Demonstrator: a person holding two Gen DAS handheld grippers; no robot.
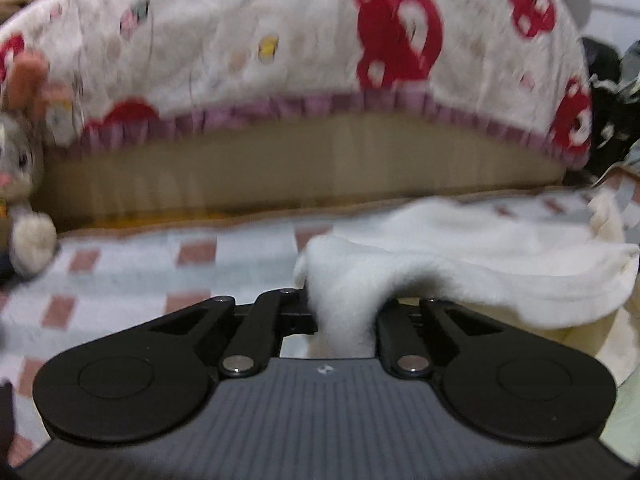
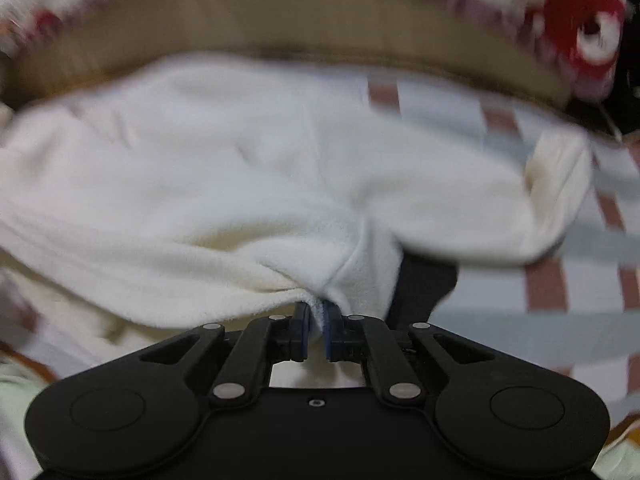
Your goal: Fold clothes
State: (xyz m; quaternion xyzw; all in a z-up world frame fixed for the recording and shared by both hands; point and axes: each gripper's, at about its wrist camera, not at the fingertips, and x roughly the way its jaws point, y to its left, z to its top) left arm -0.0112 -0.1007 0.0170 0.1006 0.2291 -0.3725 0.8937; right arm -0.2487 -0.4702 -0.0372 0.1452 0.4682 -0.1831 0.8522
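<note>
text: none legible | labels: none | numbers: none

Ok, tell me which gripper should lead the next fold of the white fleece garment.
Right, probably. The right gripper is pinched on an edge of the white fleece garment, with most of the cloth spread ahead of it. The left gripper holds a bunched end, the rest trailing off to its side.

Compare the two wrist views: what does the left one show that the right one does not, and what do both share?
Only the left view shows a plush rabbit at its left edge, and the left gripper shut on the white garment. Only the right view shows the right gripper, its blue pads pinching a garment edge. Both share the garment, the checked sheet, the tan board and the red-print cloth.
</note>
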